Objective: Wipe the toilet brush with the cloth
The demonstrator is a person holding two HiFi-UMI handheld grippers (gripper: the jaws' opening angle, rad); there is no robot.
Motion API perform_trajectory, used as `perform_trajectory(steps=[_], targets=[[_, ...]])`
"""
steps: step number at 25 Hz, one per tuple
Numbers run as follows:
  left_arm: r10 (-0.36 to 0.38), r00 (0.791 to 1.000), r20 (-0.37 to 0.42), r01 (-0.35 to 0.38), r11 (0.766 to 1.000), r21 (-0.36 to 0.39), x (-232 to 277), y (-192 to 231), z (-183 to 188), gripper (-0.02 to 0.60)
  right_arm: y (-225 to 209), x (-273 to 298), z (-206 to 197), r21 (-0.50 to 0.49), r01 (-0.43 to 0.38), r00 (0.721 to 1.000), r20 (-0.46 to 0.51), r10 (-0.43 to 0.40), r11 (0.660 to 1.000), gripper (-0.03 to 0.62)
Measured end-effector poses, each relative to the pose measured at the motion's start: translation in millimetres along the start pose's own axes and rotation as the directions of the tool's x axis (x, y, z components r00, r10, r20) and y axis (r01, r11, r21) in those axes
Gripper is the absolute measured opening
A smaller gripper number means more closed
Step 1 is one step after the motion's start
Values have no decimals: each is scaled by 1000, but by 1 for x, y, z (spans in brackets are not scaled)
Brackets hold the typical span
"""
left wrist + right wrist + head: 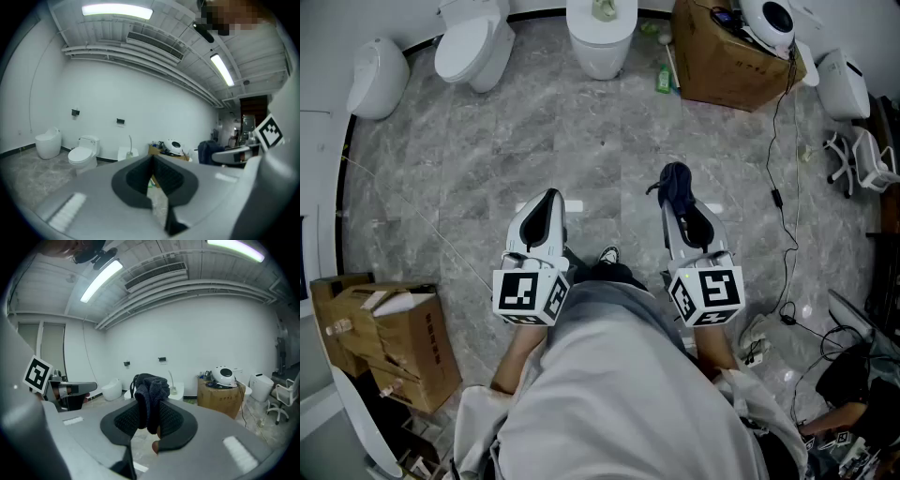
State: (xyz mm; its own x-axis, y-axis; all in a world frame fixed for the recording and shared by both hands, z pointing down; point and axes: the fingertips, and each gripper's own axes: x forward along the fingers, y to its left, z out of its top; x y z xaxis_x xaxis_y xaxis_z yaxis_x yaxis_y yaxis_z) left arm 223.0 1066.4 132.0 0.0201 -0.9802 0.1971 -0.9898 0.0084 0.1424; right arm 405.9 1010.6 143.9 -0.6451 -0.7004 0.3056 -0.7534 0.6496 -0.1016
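Grey marble floor (534, 141) runs to a white wall lined with toilets. The toilet brush (603, 9) stands upright in its holder on a white fixture (602, 52) at the far edge of the floor, between a toilet (473, 47) and a cardboard box (722, 52), well apart from both grippers.

The right gripper (680, 202) is clenched on a dark blue cloth (675, 183), which bunches above the pads and hangs limp. The left gripper (549, 195) has its 2 jaws pressed together with nothing between them.

The brush looks light, with a thin stiff handle (130, 140) that is probably smooth and a bristle head hidden in the holder. I would take it with the left gripper high on the handle, squarely, since a narrow round shaft may twist. The cloth is soft and should wrap around the shaft easily.
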Motion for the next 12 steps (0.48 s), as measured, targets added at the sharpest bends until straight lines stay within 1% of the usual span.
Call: perform_trajectory(steps=[8, 12], targets=[[11, 1000, -12, -11, 1000, -2, 8, 5, 3, 0, -5, 1, 2, 13, -7, 1000, 3, 7, 1000, 80], [-2, 1000, -11, 2, 1000, -16, 18, 10, 3, 0, -9, 7, 10, 103, -31, 999, 35, 28, 994, 81]])
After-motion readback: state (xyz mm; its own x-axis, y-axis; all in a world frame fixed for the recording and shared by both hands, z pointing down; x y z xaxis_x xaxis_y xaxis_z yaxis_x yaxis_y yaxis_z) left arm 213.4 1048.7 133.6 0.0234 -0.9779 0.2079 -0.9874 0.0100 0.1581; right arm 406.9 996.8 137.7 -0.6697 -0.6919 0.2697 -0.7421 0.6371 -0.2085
